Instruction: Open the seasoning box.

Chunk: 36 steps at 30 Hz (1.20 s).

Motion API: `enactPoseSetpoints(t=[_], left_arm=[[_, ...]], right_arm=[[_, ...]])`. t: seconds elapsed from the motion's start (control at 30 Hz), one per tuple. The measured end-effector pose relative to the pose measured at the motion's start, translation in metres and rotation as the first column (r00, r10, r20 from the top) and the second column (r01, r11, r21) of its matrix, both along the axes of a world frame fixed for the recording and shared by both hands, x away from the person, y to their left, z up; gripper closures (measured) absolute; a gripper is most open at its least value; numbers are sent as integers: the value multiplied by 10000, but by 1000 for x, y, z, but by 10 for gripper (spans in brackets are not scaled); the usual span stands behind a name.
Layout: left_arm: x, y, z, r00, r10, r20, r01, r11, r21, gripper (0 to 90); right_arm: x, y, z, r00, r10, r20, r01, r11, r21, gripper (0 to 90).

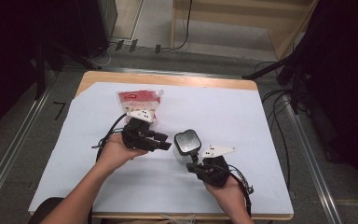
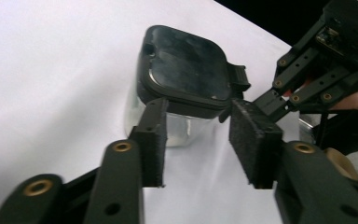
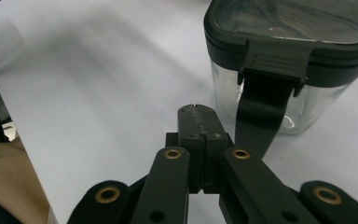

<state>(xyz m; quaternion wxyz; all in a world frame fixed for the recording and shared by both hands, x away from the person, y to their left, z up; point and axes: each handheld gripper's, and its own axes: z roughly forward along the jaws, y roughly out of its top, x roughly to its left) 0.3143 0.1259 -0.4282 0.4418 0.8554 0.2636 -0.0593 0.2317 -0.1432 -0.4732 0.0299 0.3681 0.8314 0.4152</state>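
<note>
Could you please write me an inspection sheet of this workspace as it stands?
Surface: wooden table under a white sheet.
Job's things: clear jar, black clip lid on, upright mid-sheet.
Clutter: red-and-white pouch lying behind the left hand.
Grippers: left tongs open, aimed at the jar, pads apart from it; right tongs shut, empty, beside the jar's latch.
Cables: one trails from each tool; more on the floor at right.
Surroundings: grey floor, dark stands.

The white tabletop (image 1: pixel 242 116) is brightly and evenly lit, seemingly from overhead, while the room's sides fall into black. Shadows are soft. The jar lid (image 2: pixel 186 65) shows dull glare; close-ups look slightly blurred.
</note>
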Motion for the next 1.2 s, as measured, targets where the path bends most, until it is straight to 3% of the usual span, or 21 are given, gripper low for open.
enactPoseSetpoints(t=[0.1, 0.5, 0.9, 1.2], left_arm=[[3, 0, -3, 9997, 203, -126, -200, 9996, 184, 496], [5, 1, -4, 9999, 138, -75, -136, 9998, 175, 486], [4, 0, -5, 10000, 93, -30, -92, 9998, 177, 490], [4, -1, -6, 9999, -42, -105, 43, 10000, 78, 468]], right_arm=[[2, 3, -1, 10000, -16, 36, 16, 10000, 11, 900], [6, 3, -5, 10000, -86, -43, 85, 9998, -205, 900], [11, -9, -4, 9991, -377, -188, 373, 9991, -198, 900], [17, -25, -2, 9944, -974, -398, 968, 9951, -183, 900]])
